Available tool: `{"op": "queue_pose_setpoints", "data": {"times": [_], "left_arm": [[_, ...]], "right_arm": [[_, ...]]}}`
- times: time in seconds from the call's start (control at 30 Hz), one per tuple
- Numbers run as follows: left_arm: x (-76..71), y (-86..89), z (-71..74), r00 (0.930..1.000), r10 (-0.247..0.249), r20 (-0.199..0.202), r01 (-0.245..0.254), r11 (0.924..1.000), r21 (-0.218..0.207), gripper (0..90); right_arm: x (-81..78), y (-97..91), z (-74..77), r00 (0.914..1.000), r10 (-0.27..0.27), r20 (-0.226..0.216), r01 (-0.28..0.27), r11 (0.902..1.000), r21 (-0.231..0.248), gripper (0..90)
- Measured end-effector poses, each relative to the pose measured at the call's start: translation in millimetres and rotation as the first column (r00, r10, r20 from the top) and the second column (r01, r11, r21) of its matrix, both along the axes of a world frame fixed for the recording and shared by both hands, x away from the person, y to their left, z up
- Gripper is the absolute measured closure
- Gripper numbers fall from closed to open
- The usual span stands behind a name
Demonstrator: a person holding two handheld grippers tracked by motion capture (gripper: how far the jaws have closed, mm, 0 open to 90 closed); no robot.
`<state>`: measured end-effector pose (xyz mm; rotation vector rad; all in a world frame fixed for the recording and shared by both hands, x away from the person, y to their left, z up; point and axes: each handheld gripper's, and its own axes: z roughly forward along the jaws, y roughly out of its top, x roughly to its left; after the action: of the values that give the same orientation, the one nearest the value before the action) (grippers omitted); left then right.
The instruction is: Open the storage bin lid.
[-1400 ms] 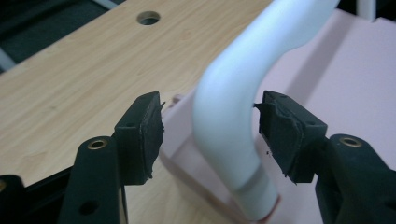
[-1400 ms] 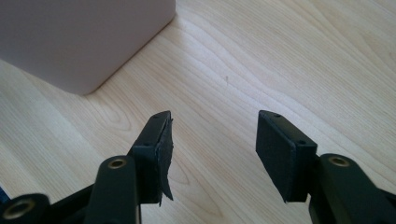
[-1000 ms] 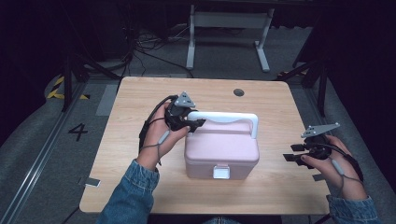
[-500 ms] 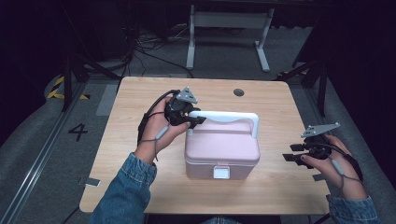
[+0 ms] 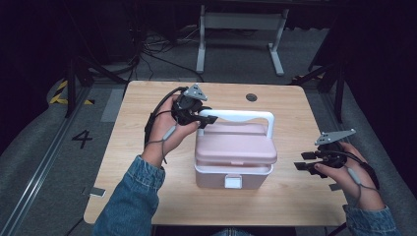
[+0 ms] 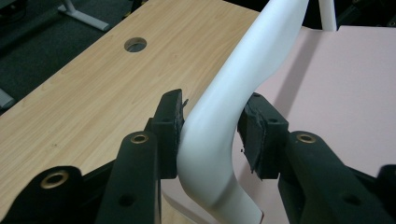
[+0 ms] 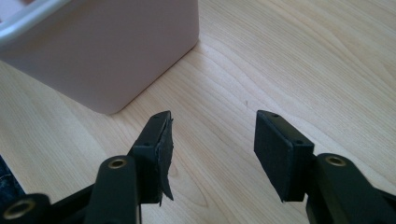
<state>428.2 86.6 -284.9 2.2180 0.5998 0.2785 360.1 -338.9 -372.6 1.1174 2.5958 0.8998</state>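
A pink lidded box [image 5: 235,152] with a white latch stands in the middle of the wooden table [image 5: 147,128], its white handle [image 5: 246,116] raised upright. My left gripper [image 5: 209,119] is at the handle's left corner. Its jaws have just been closing, and in the left gripper view both pads [image 6: 169,123] press on the white handle [image 6: 224,107], so the left gripper [image 6: 212,126] is shut on it. My right gripper [image 5: 301,161] hovers low over the table to the right of the box. It stands open with nothing between its fingers [image 7: 212,140], near a corner of the pink box [image 7: 107,46].
A round cable hole [image 5: 251,97] sits in the table near its far edge. Beyond the table stands a white metal frame [image 5: 241,29] on a dark floor with cables. Bare wood lies left and right of the box.
The left hand and forearm have shifted slightly at the handle's left corner. The box and the right gripper have stayed where they were.
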Motion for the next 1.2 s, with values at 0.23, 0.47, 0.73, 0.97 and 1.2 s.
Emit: {"op": "queue_pose_setpoints", "data": {"times": [0.23, 0.47, 0.73, 0.97, 1.2], "left_arm": [[6.7, 1.4, 5.0, 0.9999, 0.012, -0.005, -0.013, 0.9996, -0.026, 62.1], [12.1, 2.4, 7.9, 0.9997, 0.023, -0.010, -0.023, 0.9986, -0.047, 61.9], [21.5, 1.8, 14.5, 0.9985, 0.053, -0.014, -0.054, 0.9972, -0.051, 61.9], [26.8, 0.9, 17.3, 0.9971, 0.074, -0.015, -0.075, 0.9966, -0.035, 62.3], [34.6, 0.4, 18.0, 0.9950, 0.096, -0.026, -0.097, 0.9945, -0.040, 62.4]], "right_arm": [[-2.4, 1.3, 4.6, 0.9999, 0.007, 0.014, -0.007, 0.9997, 0.021, 49.0], [-3.0, 1.1, 5.4, 0.9998, 0.017, 0.012, -0.017, 0.9991, 0.039, 49.0], [-4.5, 2.4, 8.3, 0.9991, 0.034, 0.026, -0.035, 0.9978, 0.056, 49.3], [-7.0, 3.6, 13.6, 0.9967, 0.060, 0.055, -0.065, 0.9932, 0.096, 52.3], [-10.7, 7.3, 22.5, 0.9903, 0.076, 0.116, -0.092, 0.9859, 0.140, 54.1]]}}
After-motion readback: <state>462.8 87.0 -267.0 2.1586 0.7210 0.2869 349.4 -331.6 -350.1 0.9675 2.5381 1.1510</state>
